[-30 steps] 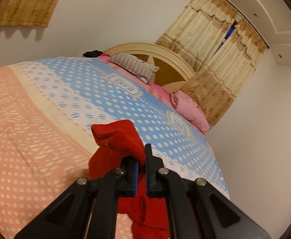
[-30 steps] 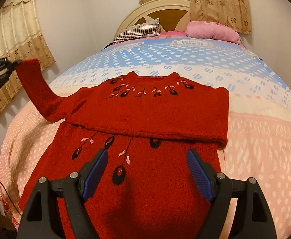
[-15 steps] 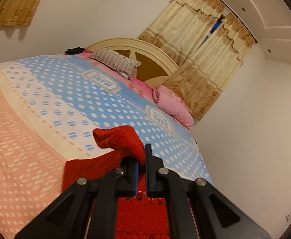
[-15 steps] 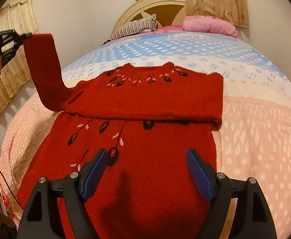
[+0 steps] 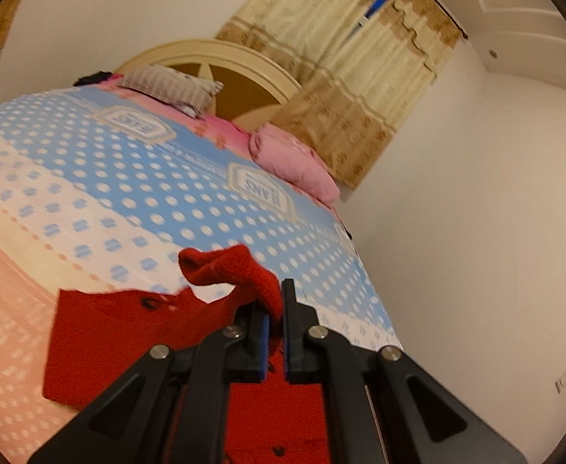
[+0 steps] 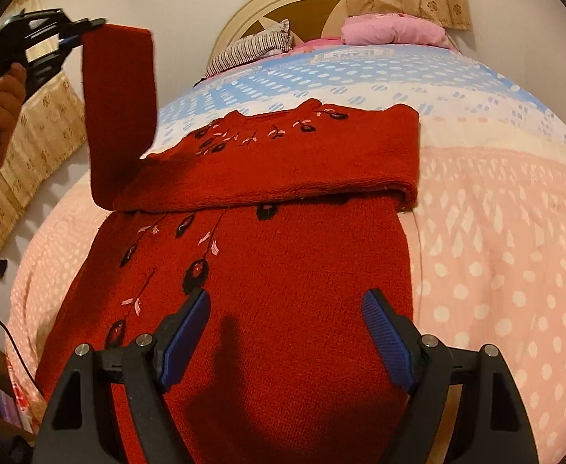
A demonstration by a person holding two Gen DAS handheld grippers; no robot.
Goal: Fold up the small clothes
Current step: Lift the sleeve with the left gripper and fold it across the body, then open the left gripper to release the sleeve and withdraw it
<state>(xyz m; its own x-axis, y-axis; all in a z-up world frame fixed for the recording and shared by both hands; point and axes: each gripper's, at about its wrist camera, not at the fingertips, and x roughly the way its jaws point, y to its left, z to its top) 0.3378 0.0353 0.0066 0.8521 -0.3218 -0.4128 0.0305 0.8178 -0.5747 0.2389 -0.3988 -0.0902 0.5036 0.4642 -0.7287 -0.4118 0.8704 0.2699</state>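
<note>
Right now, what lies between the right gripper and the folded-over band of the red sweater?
Only the sweater's own embroidered body, lying flat on the bedspread. Seen in the right wrist view, the open right gripper hovers over it, short of the folded band.

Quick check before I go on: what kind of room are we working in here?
Almost certainly a bedroom. The red sweater is spread on a bed's dotted cover, with a curved headboard and pillows at the far end, and curtains behind.

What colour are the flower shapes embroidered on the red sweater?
Black flowers with pink leaf stitches on the red sweater; clearest in the right wrist view.
</note>
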